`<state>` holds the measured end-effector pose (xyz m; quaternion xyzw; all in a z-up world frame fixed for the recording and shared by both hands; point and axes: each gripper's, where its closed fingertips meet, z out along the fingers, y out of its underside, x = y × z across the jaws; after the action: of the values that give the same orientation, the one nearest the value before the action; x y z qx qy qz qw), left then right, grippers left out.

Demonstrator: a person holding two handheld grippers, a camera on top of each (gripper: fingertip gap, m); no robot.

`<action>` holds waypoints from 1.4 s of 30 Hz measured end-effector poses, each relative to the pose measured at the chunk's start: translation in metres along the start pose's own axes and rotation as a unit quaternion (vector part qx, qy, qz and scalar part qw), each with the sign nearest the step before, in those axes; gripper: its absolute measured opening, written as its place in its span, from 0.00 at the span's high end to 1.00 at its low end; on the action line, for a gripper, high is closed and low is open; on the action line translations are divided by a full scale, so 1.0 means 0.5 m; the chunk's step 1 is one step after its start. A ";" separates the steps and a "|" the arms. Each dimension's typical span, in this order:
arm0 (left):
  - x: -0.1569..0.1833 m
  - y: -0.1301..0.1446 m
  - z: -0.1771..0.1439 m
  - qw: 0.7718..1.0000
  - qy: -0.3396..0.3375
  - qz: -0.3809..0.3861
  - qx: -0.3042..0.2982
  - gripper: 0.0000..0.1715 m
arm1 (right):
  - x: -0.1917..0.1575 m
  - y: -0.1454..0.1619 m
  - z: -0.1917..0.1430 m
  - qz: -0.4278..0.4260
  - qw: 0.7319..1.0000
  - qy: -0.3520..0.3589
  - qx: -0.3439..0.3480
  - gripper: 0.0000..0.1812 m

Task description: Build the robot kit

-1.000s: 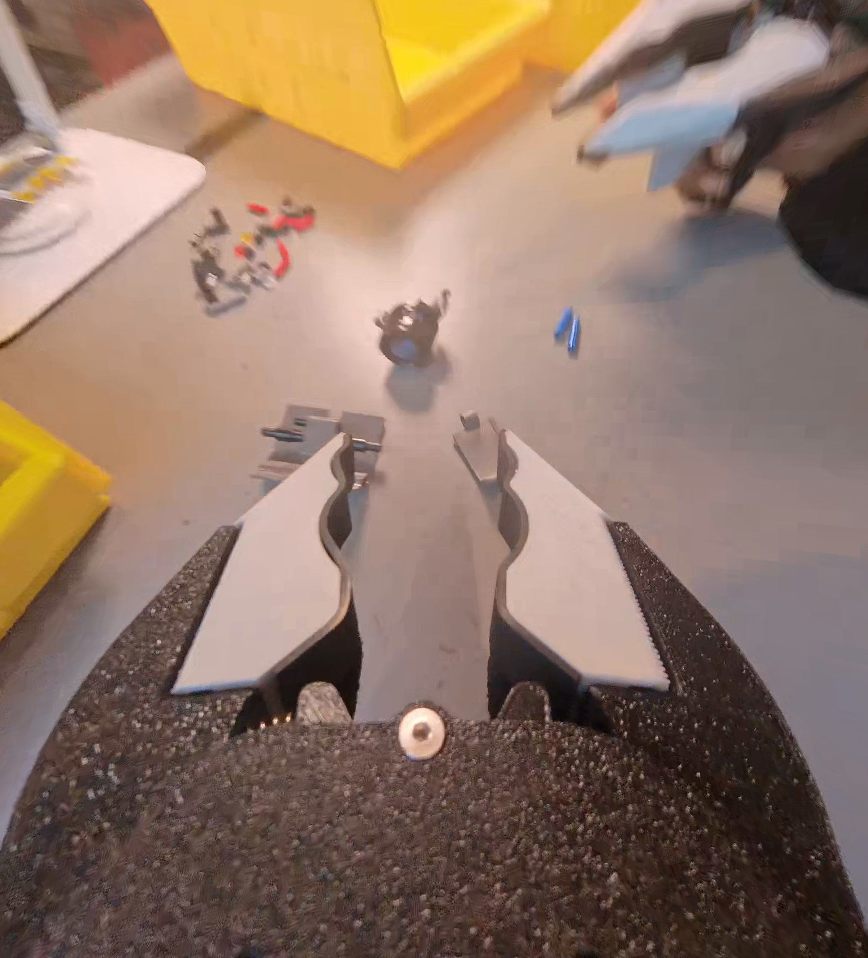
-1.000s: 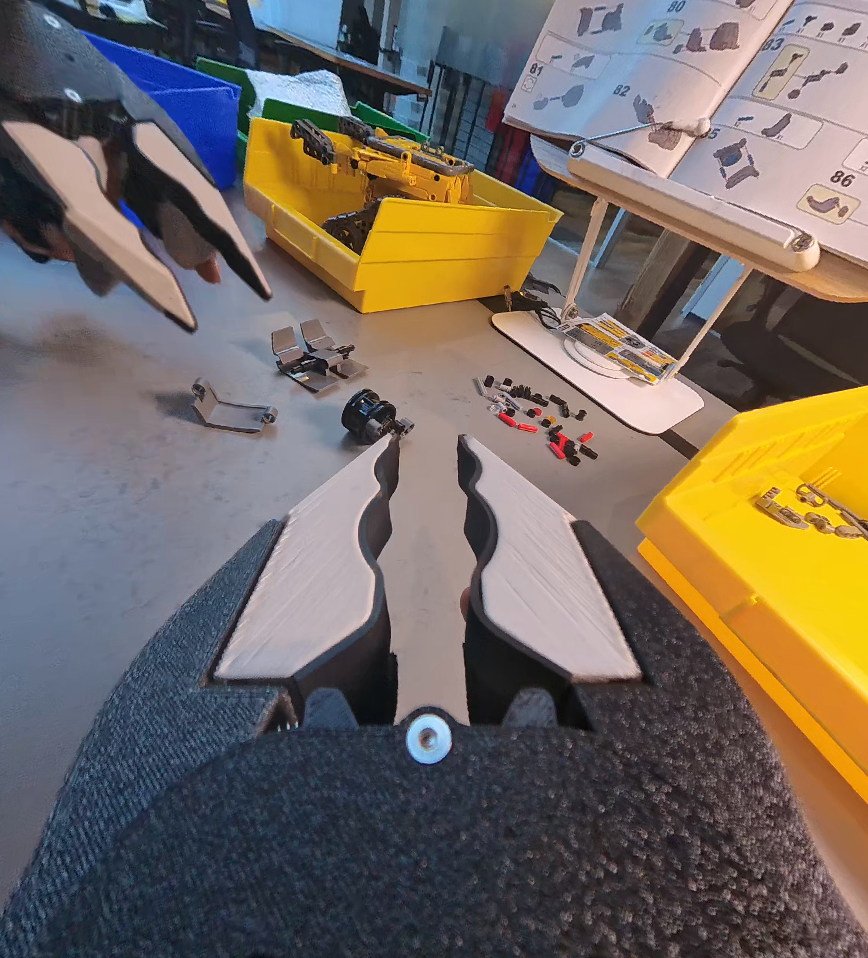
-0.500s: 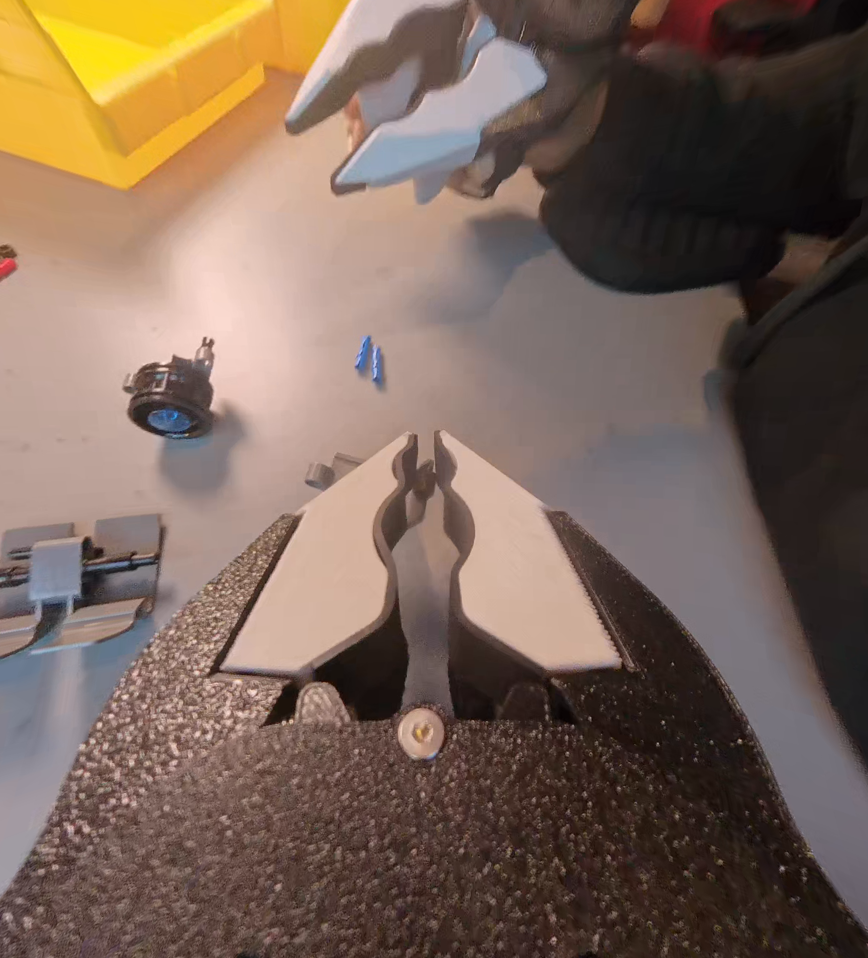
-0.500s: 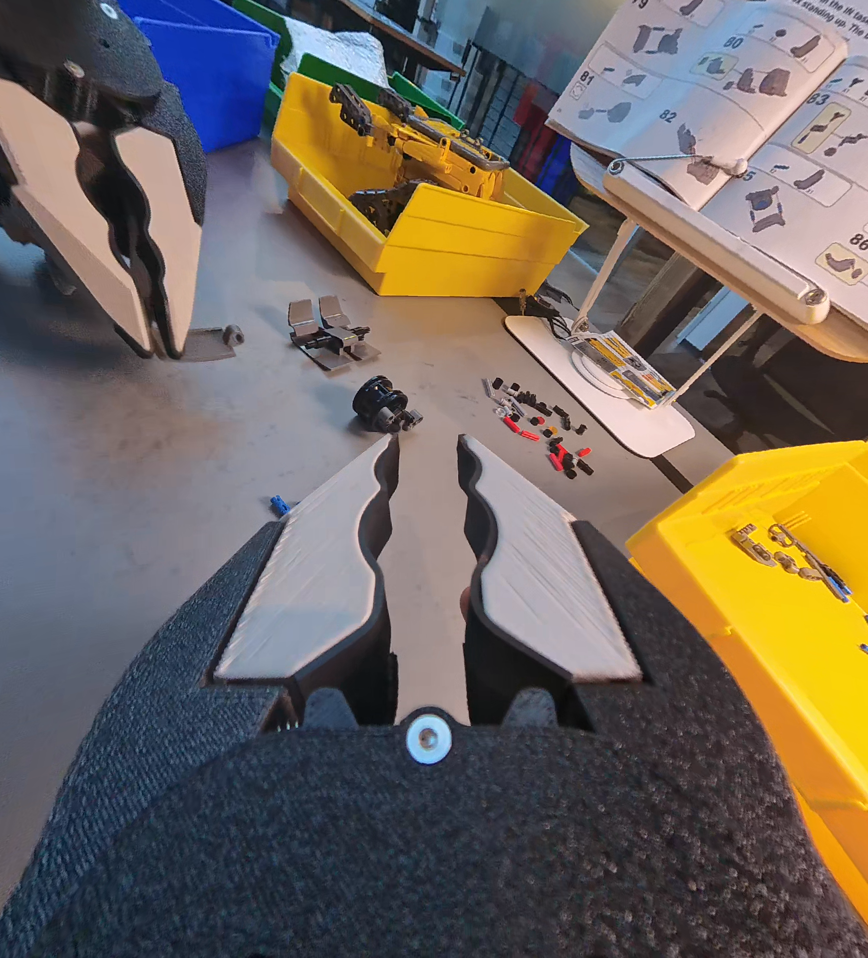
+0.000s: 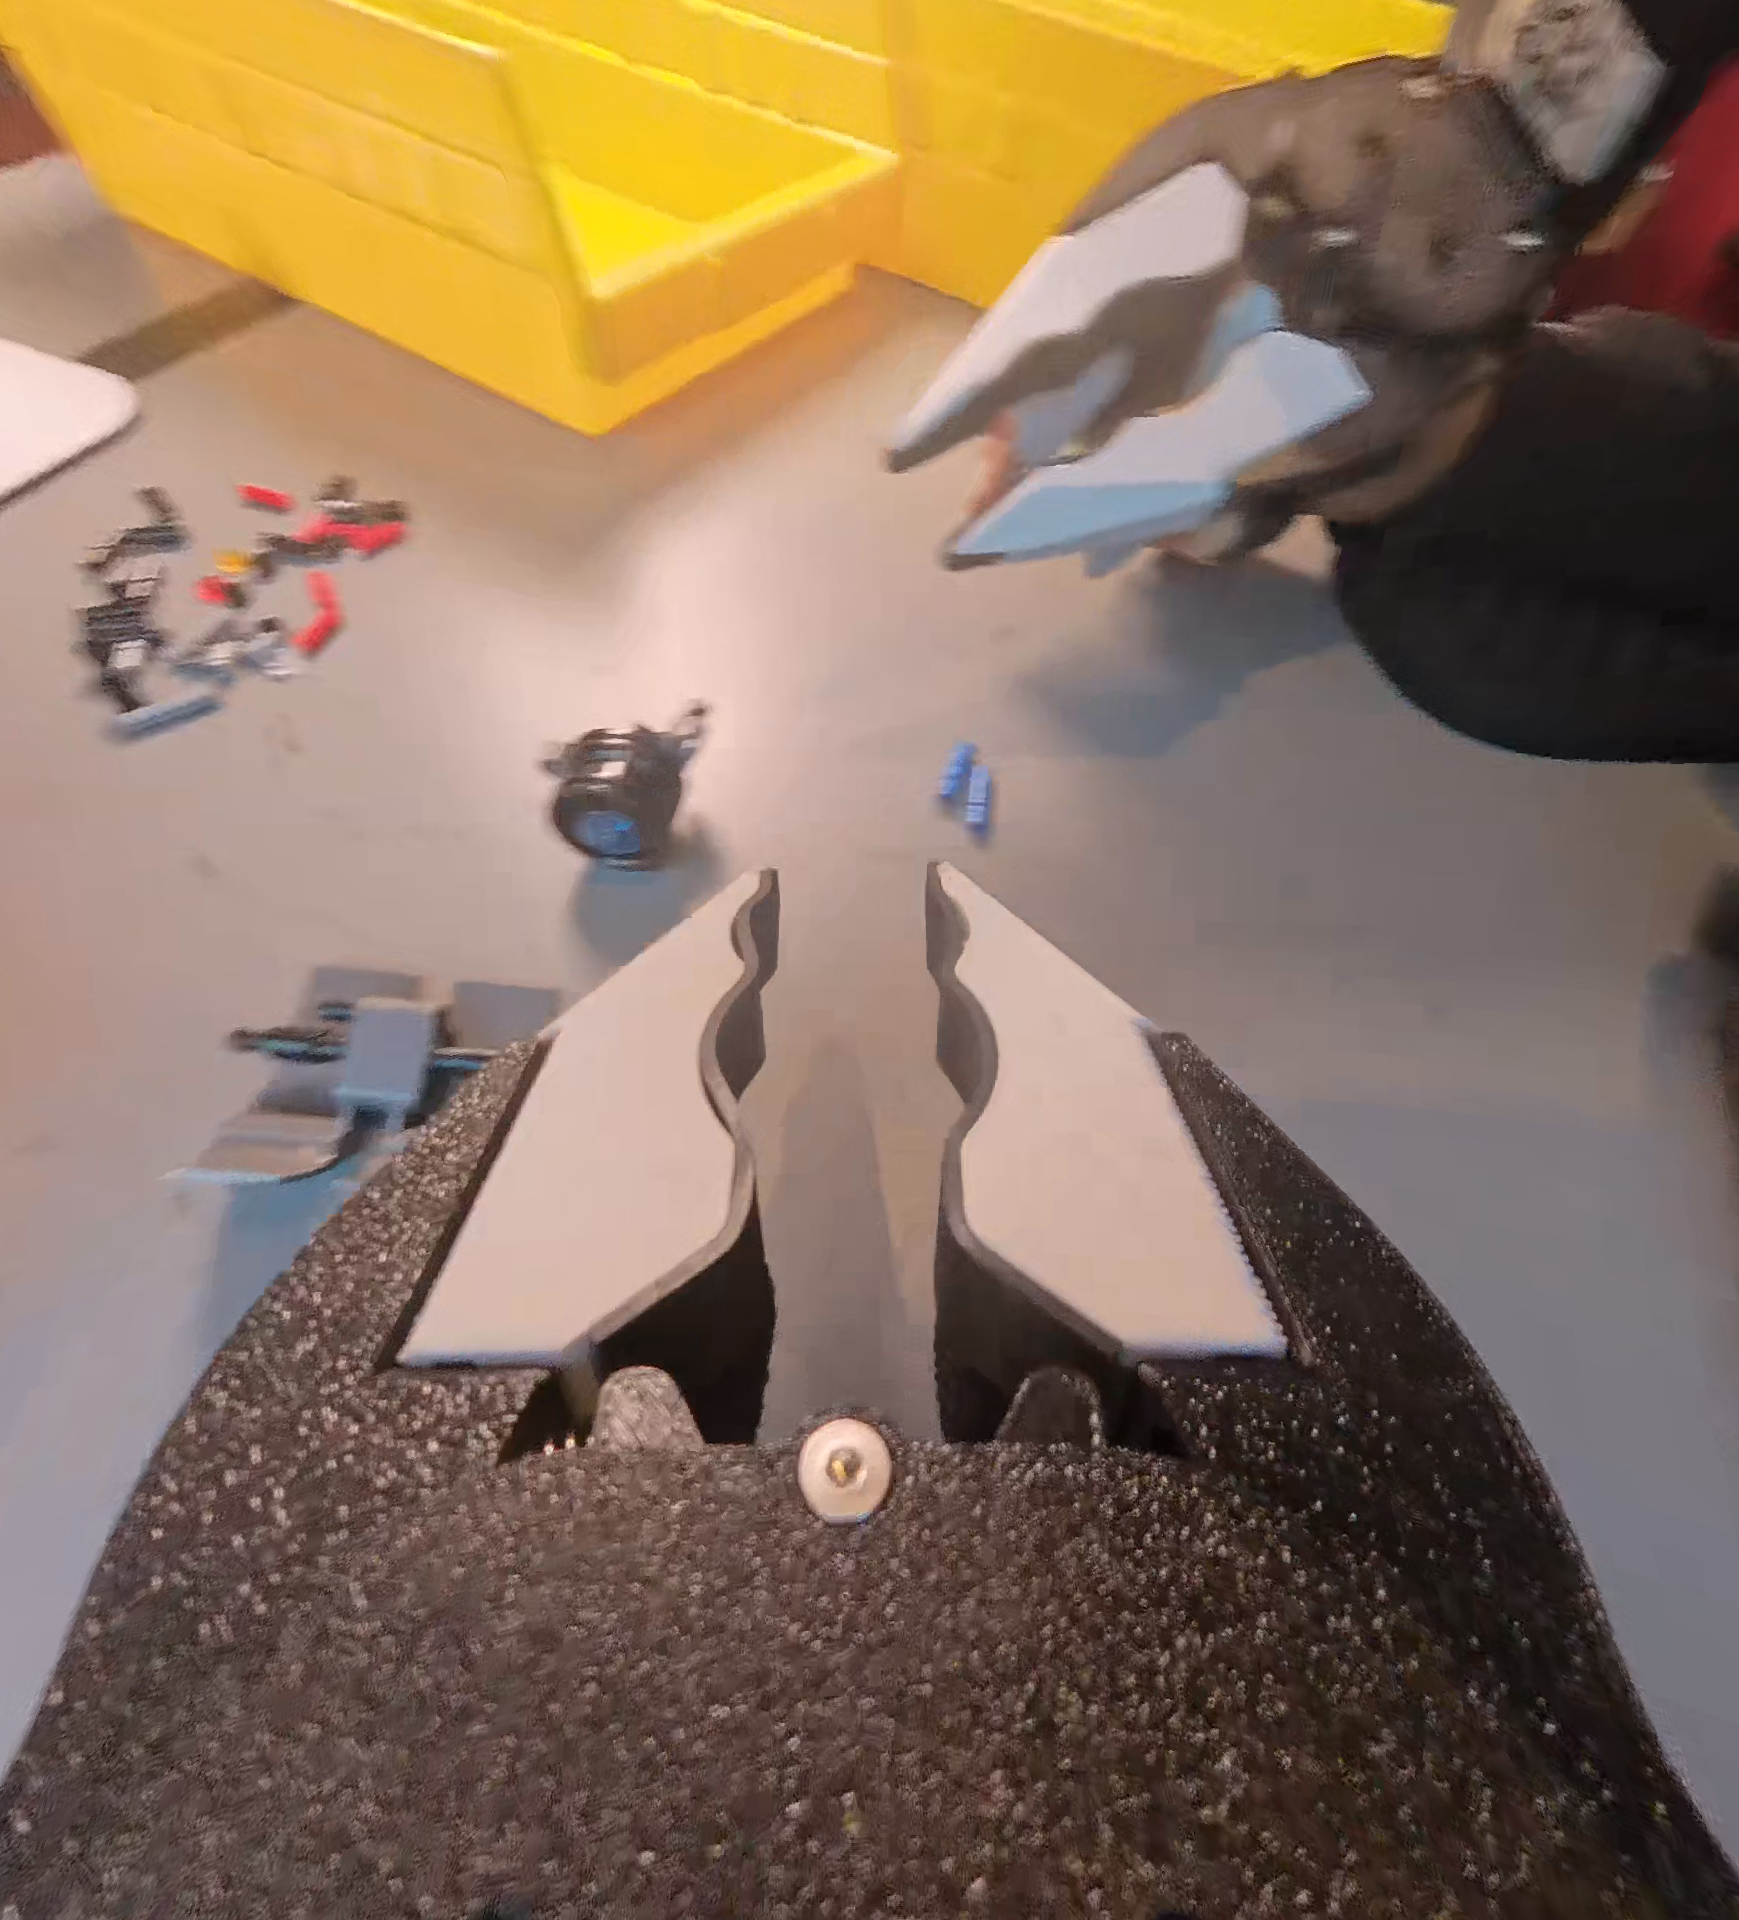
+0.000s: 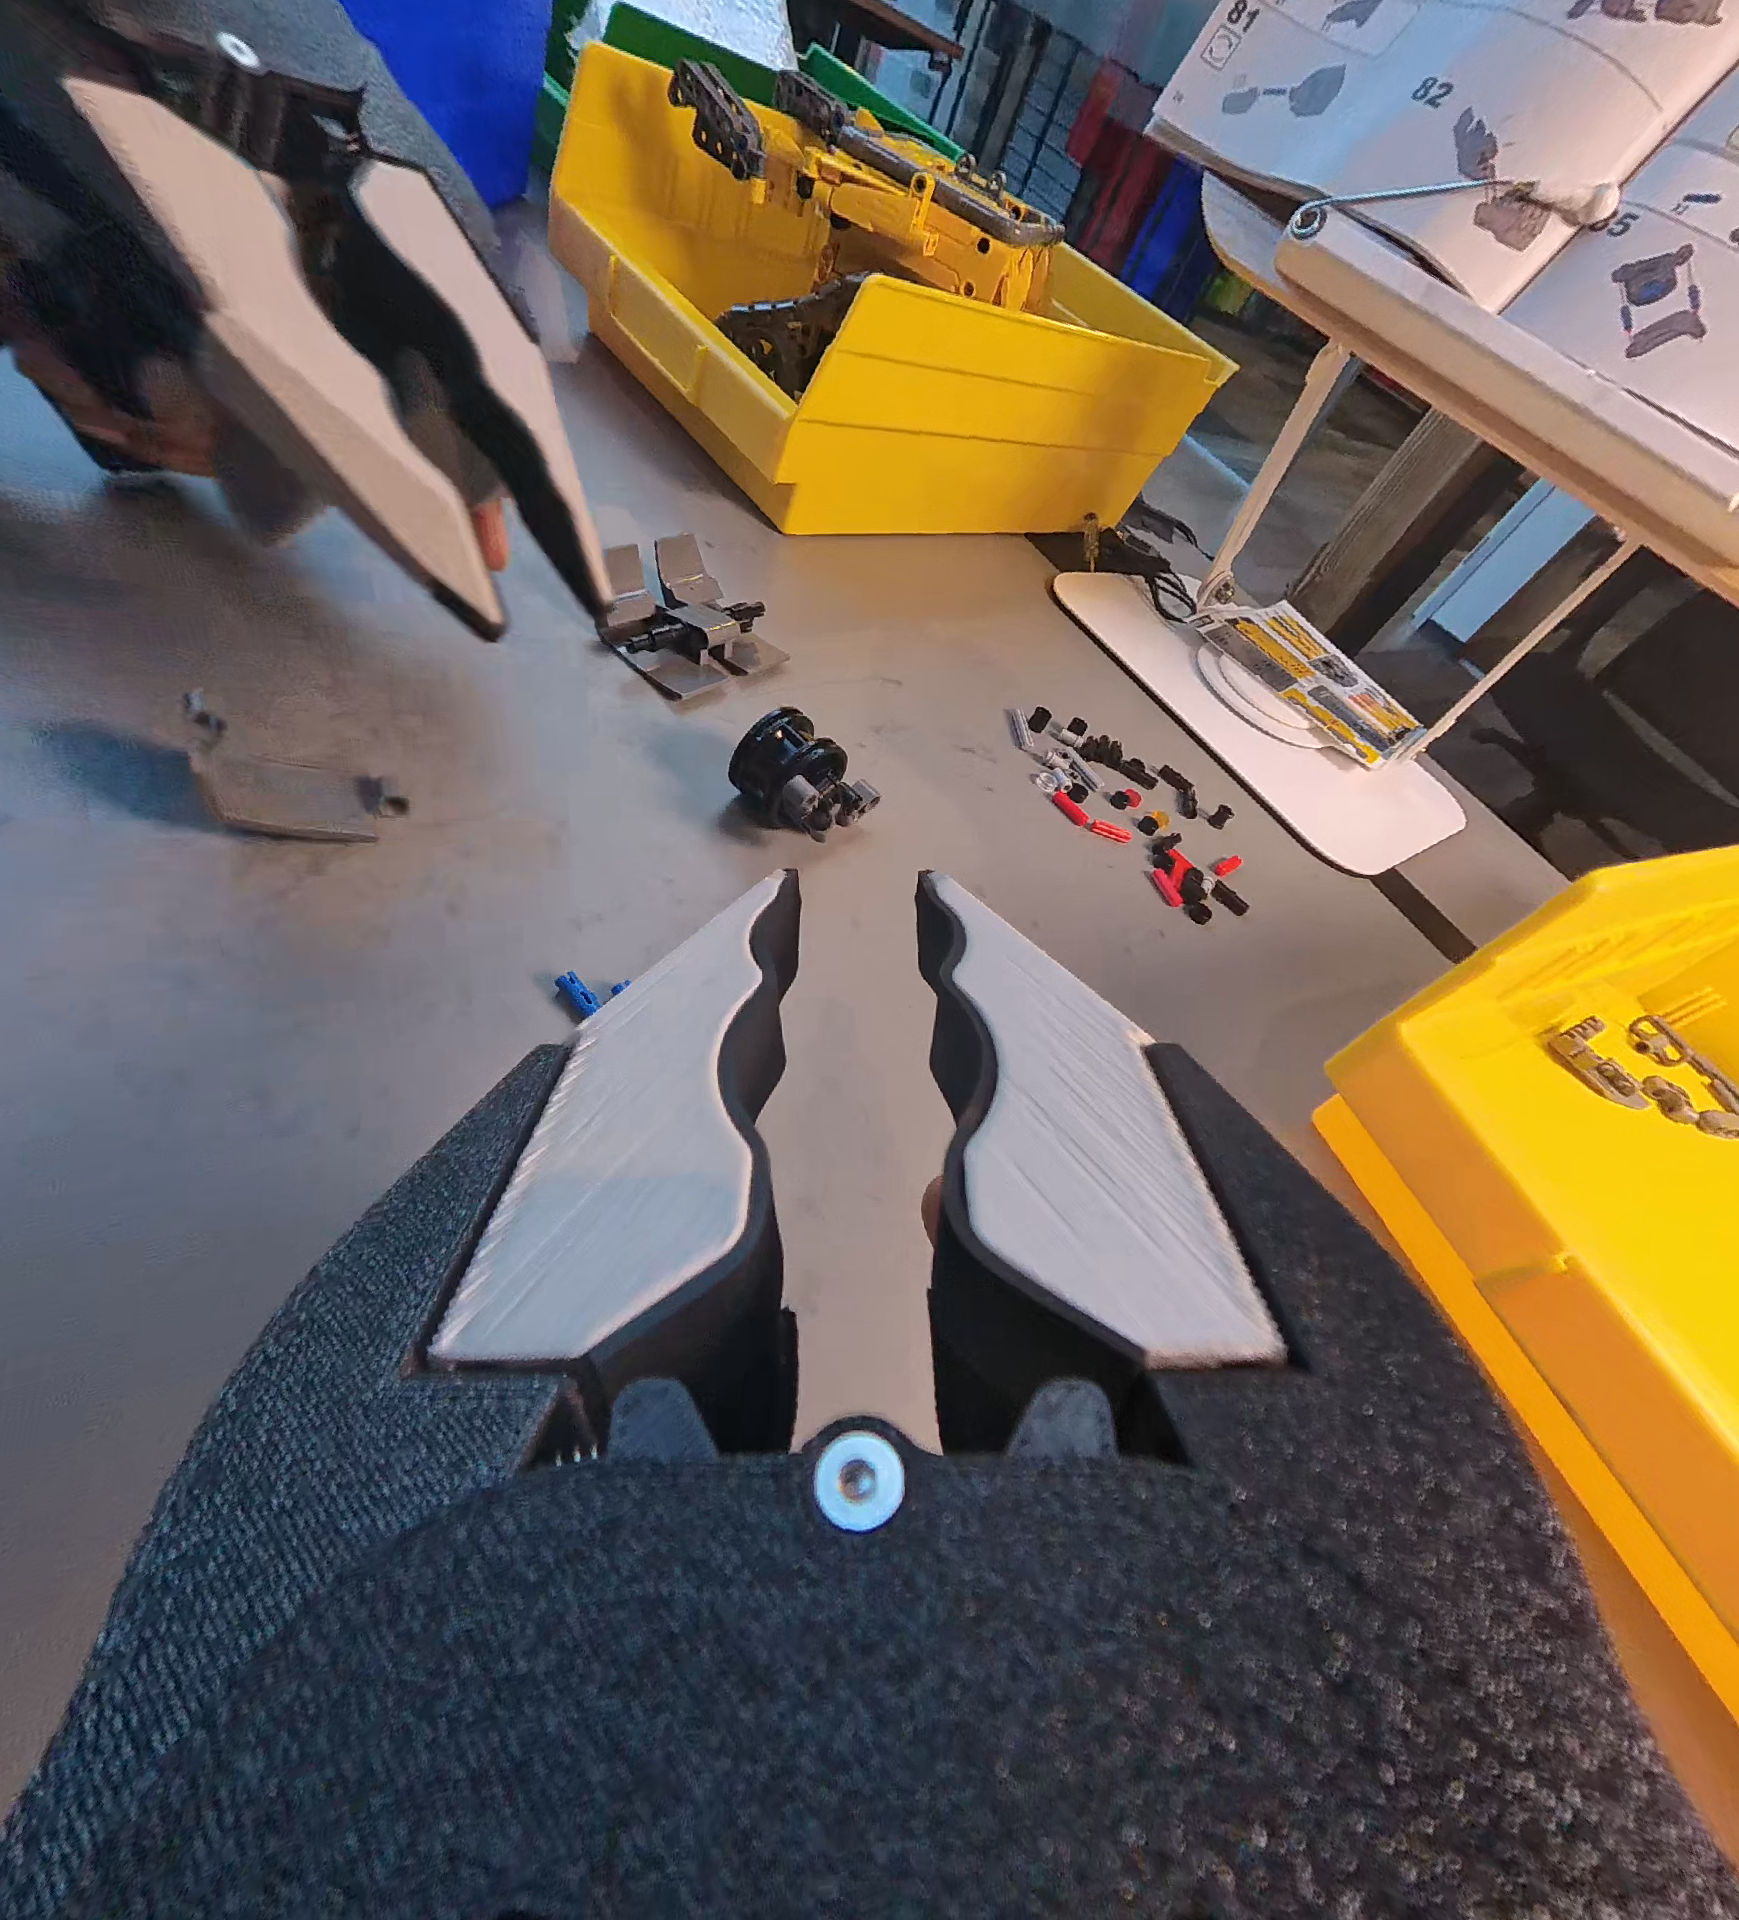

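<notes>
My left gripper (image 5: 852,883) is open and empty above the grey table. A black wheel hub (image 5: 616,790) lies just ahead to its left, two blue pins (image 5: 967,774) ahead to its right, and a grey hinged plate assembly (image 5: 366,1081) beside its left finger. My right gripper (image 6: 857,883) is open and empty, held above the table with the wheel hub (image 6: 792,774) just ahead. In the right wrist view the left gripper (image 6: 543,618) hovers beside the plate assembly (image 6: 688,623), and a flat grey piece (image 6: 293,795) lies below it.
A pile of small black and red parts (image 6: 1125,810) lies right of the hub. A yellow bin (image 6: 948,436) holds a yellow model, and another yellow bin (image 6: 1623,1247) sits at the right. An open booklet (image 6: 1571,156) rests on a white stand (image 6: 1260,748). About 11 centimetres separates my left fingertips from my right.
My left gripper was nearly shut at the flat grey piece half a second ago; now it is open, lifted and turned left. The piece lies on the table. My right gripper stays open.
</notes>
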<state>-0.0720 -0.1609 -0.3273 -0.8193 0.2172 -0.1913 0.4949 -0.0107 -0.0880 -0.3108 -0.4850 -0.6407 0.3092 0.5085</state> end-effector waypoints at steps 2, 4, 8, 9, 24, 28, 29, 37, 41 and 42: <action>-0.054 0.000 0.014 0.998 -0.053 -0.001 -0.020 0.80 | -0.004 -0.001 0.004 -0.003 1.000 -0.004 0.000 0.88; -0.085 -0.009 0.036 0.997 -0.072 0.006 -0.040 0.77 | -0.008 -0.001 0.007 -0.008 1.000 -0.007 -0.002 0.88; -0.107 -0.006 0.091 0.988 -0.069 0.072 -0.117 0.72 | -0.008 0.003 0.004 -0.016 1.000 -0.004 -0.005 0.88; -0.108 -0.001 0.101 0.985 -0.064 0.082 -0.135 0.72 | -0.006 0.004 0.001 -0.017 1.000 -0.002 -0.006 0.88; -0.040 0.041 0.075 0.932 -0.109 0.307 -0.160 0.83 | -0.001 0.013 -0.004 -0.017 1.000 -0.001 -0.012 0.88; -0.031 0.048 0.062 0.955 -0.092 0.246 -0.141 0.83 | 0.001 0.015 -0.002 -0.015 1.000 0.001 -0.015 0.88; -0.030 0.048 0.059 0.960 -0.087 0.230 -0.133 0.83 | 0.002 0.016 -0.002 -0.015 1.000 0.001 -0.016 0.88; -0.022 0.035 0.048 0.977 -0.063 0.172 -0.104 0.81 | 0.001 0.019 0.001 -0.019 1.000 0.003 -0.021 0.88; -0.026 0.028 0.032 0.981 -0.070 0.155 -0.091 0.80 | 0.001 0.020 0.002 -0.020 1.000 0.003 -0.023 0.88; -0.027 0.027 0.027 0.982 -0.072 0.149 -0.087 0.80 | 0.001 0.021 0.002 -0.021 0.999 0.003 -0.024 0.88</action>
<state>-0.0784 -0.1495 -0.3465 -0.8292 0.3164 -0.0366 0.4593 -0.0084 -0.0841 -0.3201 -0.4846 -0.6560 0.2816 0.5054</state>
